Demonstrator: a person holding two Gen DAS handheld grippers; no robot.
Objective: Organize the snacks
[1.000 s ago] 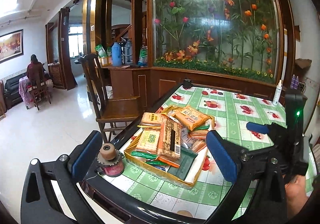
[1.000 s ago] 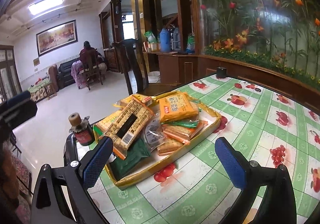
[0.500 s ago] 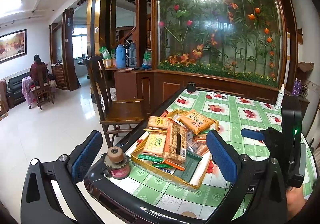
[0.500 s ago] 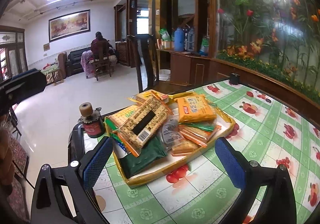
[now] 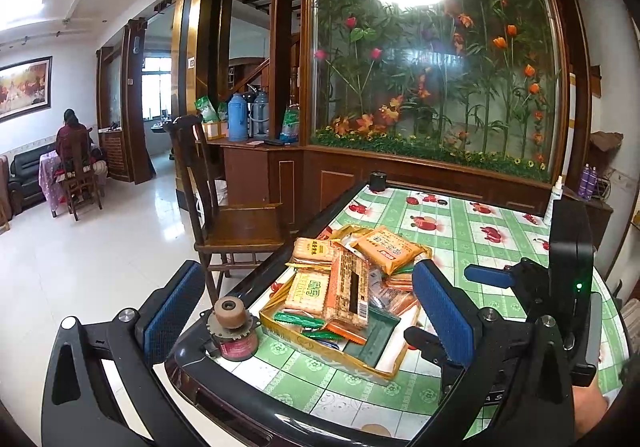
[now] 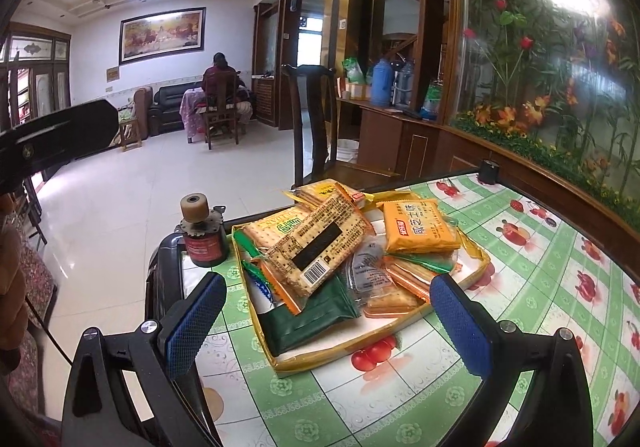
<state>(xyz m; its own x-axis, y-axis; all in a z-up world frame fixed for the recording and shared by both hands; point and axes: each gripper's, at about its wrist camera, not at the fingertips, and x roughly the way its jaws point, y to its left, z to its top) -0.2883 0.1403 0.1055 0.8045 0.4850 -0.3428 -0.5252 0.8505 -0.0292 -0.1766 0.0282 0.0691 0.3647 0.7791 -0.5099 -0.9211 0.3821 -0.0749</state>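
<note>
A gold-rimmed tray near the table's corner holds a heap of snack packs: an orange cracker pack, a clear cracker pack with a barcode, a green pack and several more. The tray also shows in the left wrist view. My left gripper is open and empty, held back from the tray. My right gripper is open and empty, its blue pads either side of the tray's near end. The right gripper's body shows in the left wrist view.
A small red-bodied motor with a tan wheel stands at the table corner beside the tray. The table has a green checked cloth and a dark rim. A wooden chair stands by the table. A black cup sits at the far edge.
Both grippers have drawn back and up from the tray, so it looks smaller and farther. Both stay open and empty. The snacks have not moved.
</note>
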